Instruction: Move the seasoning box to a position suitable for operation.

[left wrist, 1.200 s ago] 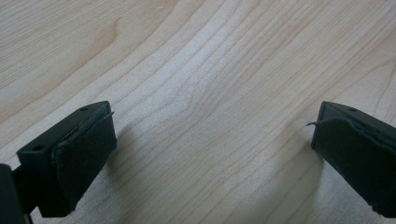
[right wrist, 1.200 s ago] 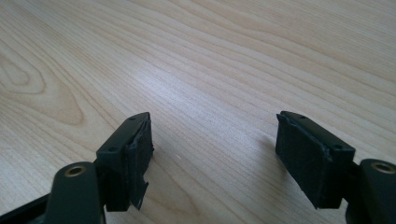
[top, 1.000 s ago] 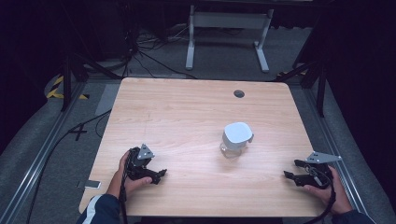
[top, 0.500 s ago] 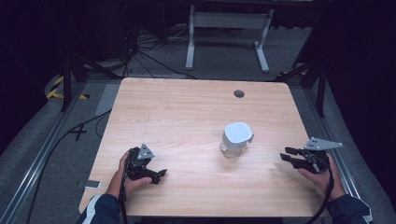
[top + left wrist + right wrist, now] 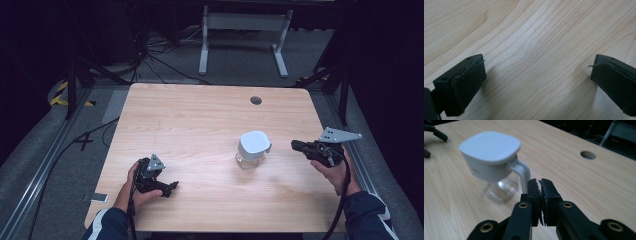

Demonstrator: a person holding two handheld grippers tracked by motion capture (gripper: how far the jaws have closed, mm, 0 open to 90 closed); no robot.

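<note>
Since the earlier frame the right tool (image 5: 298, 145) has risen toward the jar (image 5: 252, 149), its jaws just closing empty, now shut. Jar stands mid-worktop (image 5: 200, 115); the tool sits at its 3 o'clock. Left tool (image 5: 167, 187) rests wide. Approach step; next, likely reopen to grasp the handle (image 5: 522, 173).

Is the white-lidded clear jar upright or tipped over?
Upright. The jar stands on its clear base on the table, white lid on top and level, handle toward the right gripper.
</note>
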